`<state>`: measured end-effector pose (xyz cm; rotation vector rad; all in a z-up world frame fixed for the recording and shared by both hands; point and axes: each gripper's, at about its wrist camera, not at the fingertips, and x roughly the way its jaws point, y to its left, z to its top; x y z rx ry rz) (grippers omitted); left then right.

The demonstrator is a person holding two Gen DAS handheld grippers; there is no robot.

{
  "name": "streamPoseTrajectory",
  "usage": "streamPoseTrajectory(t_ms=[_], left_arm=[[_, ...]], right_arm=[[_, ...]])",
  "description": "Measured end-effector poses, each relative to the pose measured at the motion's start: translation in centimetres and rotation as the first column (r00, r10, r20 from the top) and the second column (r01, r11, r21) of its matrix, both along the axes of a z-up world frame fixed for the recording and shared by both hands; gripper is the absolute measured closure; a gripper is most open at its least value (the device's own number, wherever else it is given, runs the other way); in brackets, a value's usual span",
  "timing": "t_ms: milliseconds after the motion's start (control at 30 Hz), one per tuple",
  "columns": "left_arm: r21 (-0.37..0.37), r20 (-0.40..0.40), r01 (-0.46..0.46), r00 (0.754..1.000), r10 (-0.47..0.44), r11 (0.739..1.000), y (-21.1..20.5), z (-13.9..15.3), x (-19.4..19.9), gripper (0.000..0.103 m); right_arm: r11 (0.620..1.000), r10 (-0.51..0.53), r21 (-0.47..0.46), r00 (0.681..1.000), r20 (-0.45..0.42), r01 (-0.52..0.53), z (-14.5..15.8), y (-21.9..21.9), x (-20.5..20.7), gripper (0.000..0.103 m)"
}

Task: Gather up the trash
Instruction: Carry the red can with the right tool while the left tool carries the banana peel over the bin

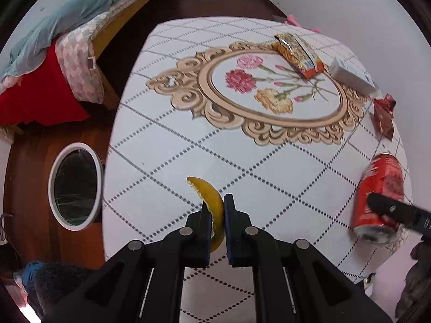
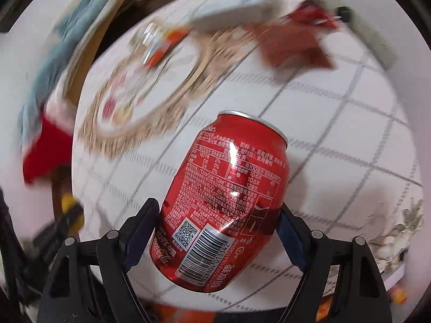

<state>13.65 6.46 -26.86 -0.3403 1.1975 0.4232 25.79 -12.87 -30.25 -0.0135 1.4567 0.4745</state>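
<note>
A curved yellow fruit peel is pinched between the pads of my left gripper, which is shut on it just above the white patterned tablecloth. A dented red cola can lies slanted between the fingers of my right gripper, and both pads press on its sides. The can stays sharp while the background smears. In the left wrist view the same can shows at the table's right edge with a black finger across it.
A round bin with a white rim and dark liner stands on the wooden floor left of the table. An orange drink carton, a white box and a red wrapper lie at the table's far right. A bed is at the back left.
</note>
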Motion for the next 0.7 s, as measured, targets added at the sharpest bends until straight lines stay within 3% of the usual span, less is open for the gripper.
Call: streamPoseTrajectory(t_ms=[100, 300, 433, 700], left_arm=[[-0.003, -0.01, 0.009, 1.0, -0.009, 1.0, -0.6, -1.1, 0.0, 0.097], [0.006, -0.036, 0.024, 0.999, -0.024, 1.0, -1.5, -2.5, -0.3, 0.097], [0.01, -0.032, 0.037, 0.999, -0.037, 0.999, -2.1, -2.3, -0.6, 0.097], [0.032, 0.017, 0.041, 0.999, -0.042, 0.999, -2.0, 0.2, -2.3, 0.097]], right_arm=[[1.0, 0.01, -0.019, 1.0, -0.018, -0.01, -0.7, 0.8, -0.7, 0.017], [0.997, -0.032, -0.065, 0.998, 0.049, 0.035, -0.9, 1.6, -1.1, 0.016], [0.993, -0.071, -0.081, 0.99, 0.123, 0.081, -0.5, 1.3, -2.0, 0.023], [0.999, -0.042, -0.028, 0.984, 0.172, 0.047, 0.7, 1.6, -4.2, 0.023]])
